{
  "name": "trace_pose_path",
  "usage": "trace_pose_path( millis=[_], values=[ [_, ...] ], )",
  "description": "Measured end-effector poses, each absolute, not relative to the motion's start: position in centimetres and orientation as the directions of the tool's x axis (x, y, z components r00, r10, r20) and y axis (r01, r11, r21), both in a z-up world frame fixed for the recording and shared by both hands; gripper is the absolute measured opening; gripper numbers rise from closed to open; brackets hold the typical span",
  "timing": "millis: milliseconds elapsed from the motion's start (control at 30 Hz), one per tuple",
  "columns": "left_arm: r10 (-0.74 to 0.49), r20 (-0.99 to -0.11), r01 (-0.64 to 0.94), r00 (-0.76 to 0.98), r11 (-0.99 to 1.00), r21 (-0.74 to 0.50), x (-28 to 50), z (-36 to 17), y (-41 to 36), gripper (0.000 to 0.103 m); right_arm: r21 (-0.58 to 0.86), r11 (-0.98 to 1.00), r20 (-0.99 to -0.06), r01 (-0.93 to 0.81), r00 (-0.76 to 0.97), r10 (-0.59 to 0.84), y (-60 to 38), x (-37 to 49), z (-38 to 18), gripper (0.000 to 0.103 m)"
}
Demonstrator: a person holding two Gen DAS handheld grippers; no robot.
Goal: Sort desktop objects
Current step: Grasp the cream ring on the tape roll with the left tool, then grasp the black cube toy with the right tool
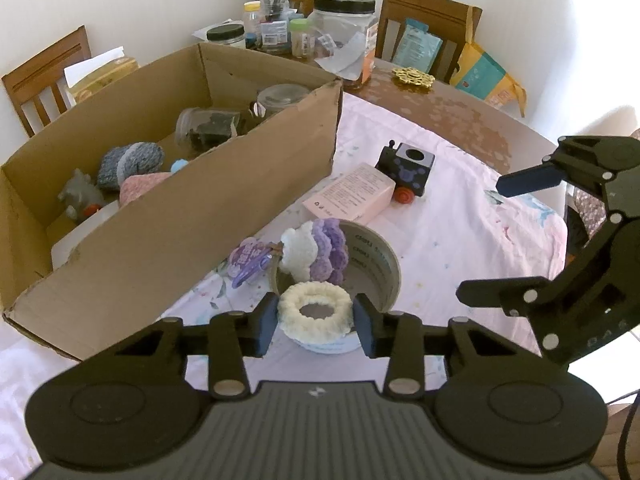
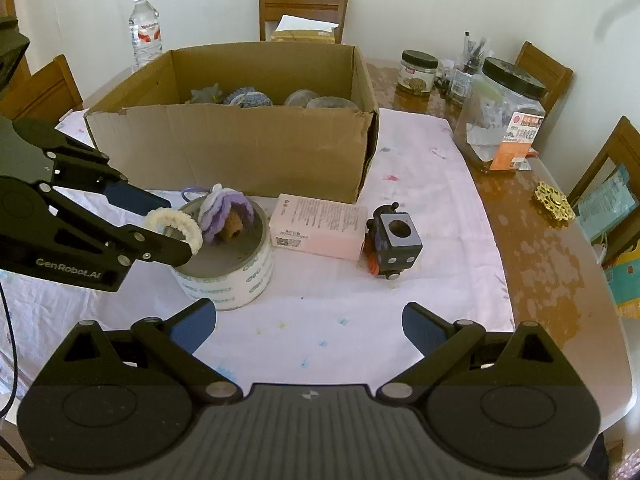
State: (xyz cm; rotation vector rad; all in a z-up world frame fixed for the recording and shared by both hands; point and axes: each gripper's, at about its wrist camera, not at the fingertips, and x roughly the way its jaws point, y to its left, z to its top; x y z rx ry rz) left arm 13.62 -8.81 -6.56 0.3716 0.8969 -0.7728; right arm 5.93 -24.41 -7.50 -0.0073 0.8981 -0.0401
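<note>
My left gripper (image 1: 316, 316) is shut on a cream crocheted ring (image 1: 315, 311), held just above the near rim of a wide tape roll (image 1: 384, 268); the ring also shows in the right wrist view (image 2: 174, 224). A purple and white crocheted flower (image 1: 320, 254) with a purple tag lies on the roll. A pink box (image 1: 350, 194) and a black toy train block (image 1: 410, 170) lie beyond. My right gripper (image 2: 310, 326) is open and empty over the cloth, in front of the pink box (image 2: 318, 226) and train (image 2: 394, 240).
A large cardboard box (image 2: 240, 148) holds knitted items, a grey toy and plastic jars. Jars (image 2: 504, 116), a water bottle (image 2: 145, 28) and a gold trivet (image 2: 554, 202) stand on the wooden table. Chairs ring the table.
</note>
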Motion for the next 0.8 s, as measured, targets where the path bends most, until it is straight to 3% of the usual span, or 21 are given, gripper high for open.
trace_pose_path(
  millis=[467,800],
  values=[
    [-0.457,-0.797,0.711,0.394,0.701,-0.051,14.1,-5.5,-8.4,0.039,-0.077,0.996,-0.781,0.032,0.620,-0.081,-26.4,8.1,-8.2,0.100],
    [-0.449,-0.795,0.689,0.408,0.723,-0.055,14.6,-5.1,-8.4,0.039,-0.126,0.992,-0.778,0.008,0.620,-0.104,-28.4,10.5,-8.7,0.084]
  ],
)
